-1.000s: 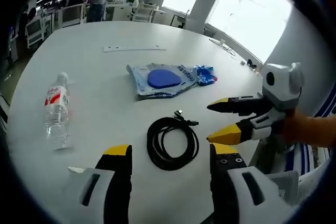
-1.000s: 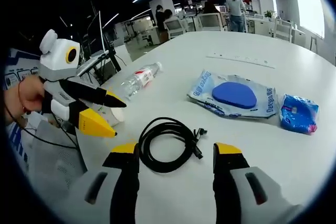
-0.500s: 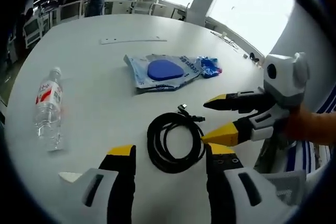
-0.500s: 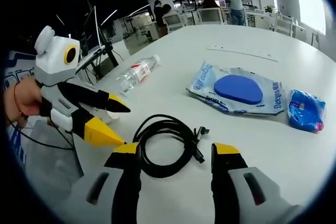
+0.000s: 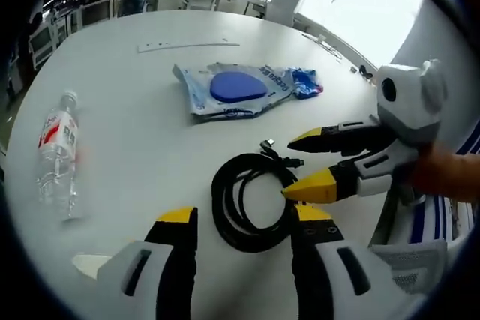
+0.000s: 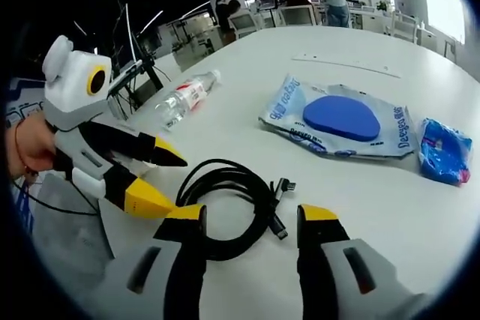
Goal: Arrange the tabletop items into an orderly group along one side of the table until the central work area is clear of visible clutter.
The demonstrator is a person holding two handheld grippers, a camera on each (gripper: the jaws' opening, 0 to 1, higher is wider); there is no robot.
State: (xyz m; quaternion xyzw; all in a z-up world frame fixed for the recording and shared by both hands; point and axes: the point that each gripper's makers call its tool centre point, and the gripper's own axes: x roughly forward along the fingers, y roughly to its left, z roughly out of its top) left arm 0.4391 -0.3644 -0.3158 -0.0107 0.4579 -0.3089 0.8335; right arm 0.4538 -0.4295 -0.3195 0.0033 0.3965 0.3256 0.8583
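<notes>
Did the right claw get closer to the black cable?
Yes. The right claw has come in toward the cable; its lower tip now reaches the coil.

A big white round table (image 5: 150, 133) is carrying a coiled black cable (image 5: 250, 201) in the middle, a plastic water bottle (image 5: 55, 157) lying on its side at 9 o'clock, and a blue wipes pack (image 5: 234, 91) plus a small blue packet (image 5: 306, 82) sitting around 12 to 1 o'clock.
</notes>
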